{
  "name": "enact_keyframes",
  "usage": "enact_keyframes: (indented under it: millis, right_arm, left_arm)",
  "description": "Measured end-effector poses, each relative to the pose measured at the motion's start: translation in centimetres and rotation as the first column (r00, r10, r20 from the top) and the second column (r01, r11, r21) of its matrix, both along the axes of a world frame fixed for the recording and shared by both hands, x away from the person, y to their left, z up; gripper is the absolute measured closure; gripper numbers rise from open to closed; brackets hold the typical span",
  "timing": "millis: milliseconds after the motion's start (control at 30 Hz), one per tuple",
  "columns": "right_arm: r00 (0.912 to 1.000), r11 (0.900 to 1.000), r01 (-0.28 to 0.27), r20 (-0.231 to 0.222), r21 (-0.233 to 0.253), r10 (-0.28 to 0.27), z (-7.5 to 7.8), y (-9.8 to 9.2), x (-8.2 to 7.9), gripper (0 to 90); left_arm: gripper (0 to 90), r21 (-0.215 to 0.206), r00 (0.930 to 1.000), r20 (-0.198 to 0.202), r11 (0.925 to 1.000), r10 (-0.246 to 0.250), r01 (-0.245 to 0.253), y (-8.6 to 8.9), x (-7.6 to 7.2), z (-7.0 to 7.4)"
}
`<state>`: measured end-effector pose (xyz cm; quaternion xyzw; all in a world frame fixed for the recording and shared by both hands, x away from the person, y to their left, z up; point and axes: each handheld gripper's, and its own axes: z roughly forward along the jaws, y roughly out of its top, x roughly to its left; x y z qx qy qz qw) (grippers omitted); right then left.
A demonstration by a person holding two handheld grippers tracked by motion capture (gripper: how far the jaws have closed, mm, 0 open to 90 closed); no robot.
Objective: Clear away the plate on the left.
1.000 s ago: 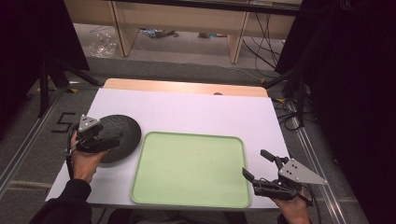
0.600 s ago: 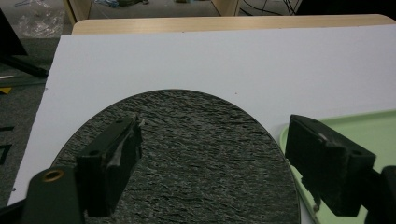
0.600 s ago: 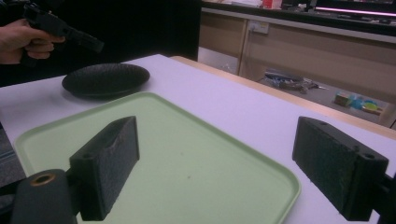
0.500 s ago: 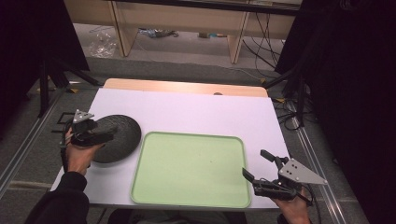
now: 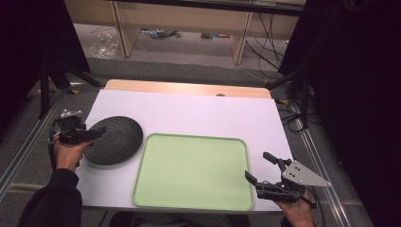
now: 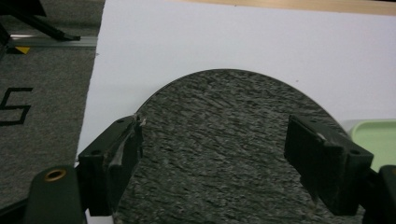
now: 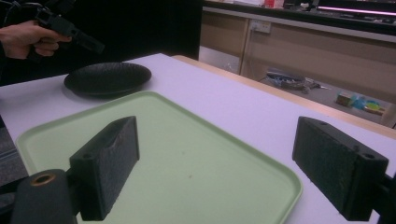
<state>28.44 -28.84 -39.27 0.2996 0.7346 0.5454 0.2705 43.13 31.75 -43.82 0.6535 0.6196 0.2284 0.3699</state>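
A dark plate (image 5: 113, 140) lies on the white table (image 5: 198, 113), at its left side, just beside a green tray (image 5: 194, 171); whether the two touch is hard to tell. The left gripper (image 5: 94, 135) hovers at the plate's left rim, jaws spread wide, holding nothing. In the left gripper view the plate's near edge is cut off at the bottom. The right gripper (image 5: 259, 169), also wide open and empty, sits at the tray's right near corner, its hand partly out of frame.
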Motion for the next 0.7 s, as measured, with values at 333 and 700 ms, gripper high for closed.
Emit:
enact_keyframes:
  millis: [333, 700]
  right_arm:
    - [1.0000, 1.000, -0.008, 0.000, -0.004, 0.008, 0.0, 0.1, -0.1, 15.5]
    - [0.9997, 1.000, -0.012, -0.020, 0.006, 0.012, -0.1, 0.2, -0.2, 15.5]
  left_arm:
    - [19.4, -0.054, 0.9948, -0.091, 0.9972, 0.047, -0.052, 3.2, -0.1, -1.0]
    - [22.3, -0.112, 0.9861, -0.161, 0.9919, 0.040, -0.059, 4.0, 0.1, -2.5]
